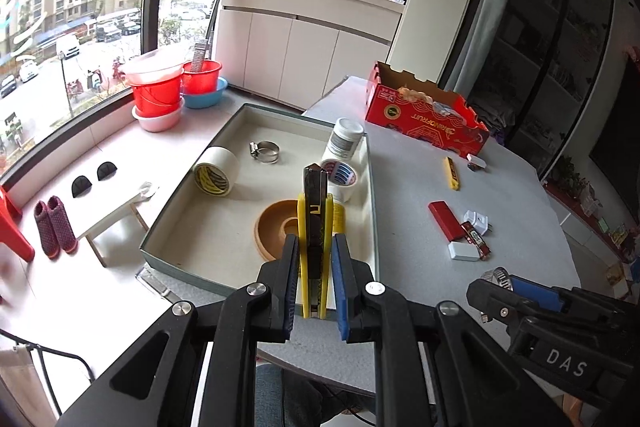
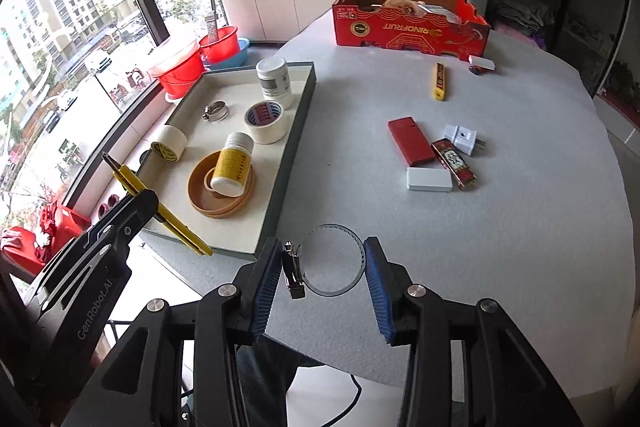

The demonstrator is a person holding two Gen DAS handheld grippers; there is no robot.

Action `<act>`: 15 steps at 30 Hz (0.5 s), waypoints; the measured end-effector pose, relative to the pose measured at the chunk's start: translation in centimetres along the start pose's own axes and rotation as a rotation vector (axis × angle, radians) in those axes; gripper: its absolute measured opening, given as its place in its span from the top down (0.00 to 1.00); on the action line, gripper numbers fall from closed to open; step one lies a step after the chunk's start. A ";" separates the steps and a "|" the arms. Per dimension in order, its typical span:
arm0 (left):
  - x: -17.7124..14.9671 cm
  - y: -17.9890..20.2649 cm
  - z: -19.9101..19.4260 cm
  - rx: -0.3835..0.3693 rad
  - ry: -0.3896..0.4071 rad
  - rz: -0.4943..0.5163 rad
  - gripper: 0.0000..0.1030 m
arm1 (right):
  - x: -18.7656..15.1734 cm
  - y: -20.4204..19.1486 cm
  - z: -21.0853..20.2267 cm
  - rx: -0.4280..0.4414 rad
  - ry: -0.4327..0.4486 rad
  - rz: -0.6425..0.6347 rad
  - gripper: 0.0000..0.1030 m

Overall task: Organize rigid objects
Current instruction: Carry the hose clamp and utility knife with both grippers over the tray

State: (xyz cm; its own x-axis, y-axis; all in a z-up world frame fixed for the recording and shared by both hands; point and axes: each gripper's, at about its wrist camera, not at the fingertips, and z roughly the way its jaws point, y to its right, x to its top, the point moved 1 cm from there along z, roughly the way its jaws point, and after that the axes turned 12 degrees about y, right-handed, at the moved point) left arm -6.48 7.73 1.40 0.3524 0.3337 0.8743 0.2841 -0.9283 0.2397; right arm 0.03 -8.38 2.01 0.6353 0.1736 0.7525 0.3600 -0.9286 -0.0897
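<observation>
Jaws of left gripper [image 1: 315, 279] tight on yellow utility knife [image 1: 315, 227]; right gripper [image 2: 323, 267] part-open, clasping hose clamp [image 2: 326, 261].

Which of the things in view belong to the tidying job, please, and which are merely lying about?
Job:
- yellow utility knife in left hand-held gripper
- hose clamp in right hand-held gripper
- tray
- red case, plug adapter on table

Lying about:
- red fruit box
- buckets
- slippers
</observation>
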 end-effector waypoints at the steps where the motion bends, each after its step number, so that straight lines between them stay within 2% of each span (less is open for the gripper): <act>1: -0.1 -0.7 0.2 0.011 -0.006 -0.002 0.83 | 0.2 -0.8 0.4 0.012 -0.001 -0.011 0.58; 8: 0.4 -5.3 1.0 0.063 -0.019 -0.064 0.83 | 1.4 -5.5 3.1 0.089 -0.030 -0.054 0.58; 15: 2.3 -8.5 2.1 0.090 -0.007 -0.066 0.83 | 2.8 -7.3 4.7 0.118 -0.028 -0.074 0.58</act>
State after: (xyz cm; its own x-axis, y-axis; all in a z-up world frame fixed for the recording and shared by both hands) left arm -6.22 16.70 0.49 0.3364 0.3950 0.8549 0.3859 -0.8859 0.2575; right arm 2.36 0.40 1.68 0.6227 0.2506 0.7412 0.4832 -0.8683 -0.1124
